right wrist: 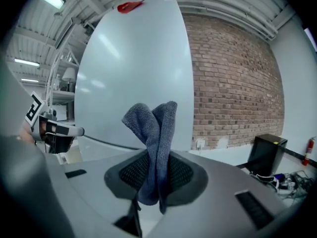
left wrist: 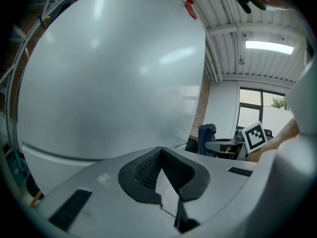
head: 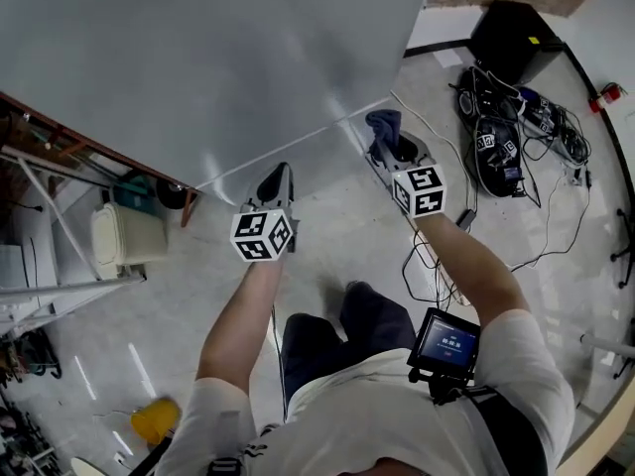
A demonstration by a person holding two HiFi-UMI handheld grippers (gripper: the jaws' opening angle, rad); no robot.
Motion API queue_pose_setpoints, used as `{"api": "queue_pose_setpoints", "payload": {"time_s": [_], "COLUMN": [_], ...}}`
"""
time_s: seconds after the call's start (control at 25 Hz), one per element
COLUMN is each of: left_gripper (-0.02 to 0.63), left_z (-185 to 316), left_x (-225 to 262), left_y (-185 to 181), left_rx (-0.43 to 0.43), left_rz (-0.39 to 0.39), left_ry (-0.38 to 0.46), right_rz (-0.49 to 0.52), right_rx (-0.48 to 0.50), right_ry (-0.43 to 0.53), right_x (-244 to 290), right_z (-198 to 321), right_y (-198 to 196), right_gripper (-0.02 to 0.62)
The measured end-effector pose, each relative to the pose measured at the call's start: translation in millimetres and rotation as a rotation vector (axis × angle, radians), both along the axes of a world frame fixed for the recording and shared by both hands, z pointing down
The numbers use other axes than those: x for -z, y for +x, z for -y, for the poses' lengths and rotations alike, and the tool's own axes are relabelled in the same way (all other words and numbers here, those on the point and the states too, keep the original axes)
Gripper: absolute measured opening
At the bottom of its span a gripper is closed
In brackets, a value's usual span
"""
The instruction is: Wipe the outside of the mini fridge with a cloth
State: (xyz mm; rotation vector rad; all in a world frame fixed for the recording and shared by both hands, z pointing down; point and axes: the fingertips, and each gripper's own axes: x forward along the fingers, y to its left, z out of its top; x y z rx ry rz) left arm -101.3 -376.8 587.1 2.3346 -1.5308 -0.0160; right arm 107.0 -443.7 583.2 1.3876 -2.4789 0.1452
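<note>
Facing me is the mini fridge (head: 198,67), its pale grey outer face filling the upper part of the head view and standing tall in both gripper views. My right gripper (head: 389,149) is clamped on the blue-grey cloth (head: 385,125), which is bunched between the pads and sticks up past the tips. It sits near the fridge's right edge, low on the panel by a seam line (head: 298,142). I cannot tell whether the cloth touches the panel. From the right gripper view it looks just short of it.

My left gripper (head: 278,178) has its pads pressed together on nothing, and it points at the same face further left. No streak or damp track shows on the grey surface. I judge the wiping to be at or near its start, with the face, the sides and the top yet to do. A small red thing (right wrist: 130,6) lies at the top edge and would be in the way up there.

To the right of the fridge the floor (head: 327,236) is open up to the brick wall (right wrist: 233,83). A black box (head: 511,33) and a tangle of cables and gear (head: 516,137) lie well apart from the fridge's corner. On the left a metal rack (head: 60,186) and a white container (head: 124,238) crowd that side, so I judge there is less room there.
</note>
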Motion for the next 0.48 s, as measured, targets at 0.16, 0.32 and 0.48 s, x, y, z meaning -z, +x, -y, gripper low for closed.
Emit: {"api": "queue_pose_setpoints", "payload": {"time_s": [0.16, 0.32, 0.48], "left_gripper": [0.003, 0.004, 0.005], "left_z": [-13, -29, -45], "left_x": [98, 188, 261], "left_y": [3, 2, -8], "left_rx": [0.005, 0.012, 0.031], "left_rz": [0.006, 0.010, -0.006], "left_ry": [0.025, 0.059, 0.112], "right_rz": [0.030, 0.072, 0.120], "right_rx": [0.029, 0.065, 0.091], "right_ry": [0.034, 0.077, 0.118], "right_x": [109, 207, 282], "right_z": [-16, -36, -59], "right_y": [0, -10, -24], "right_gripper": [0.086, 0.085, 0.084]}}
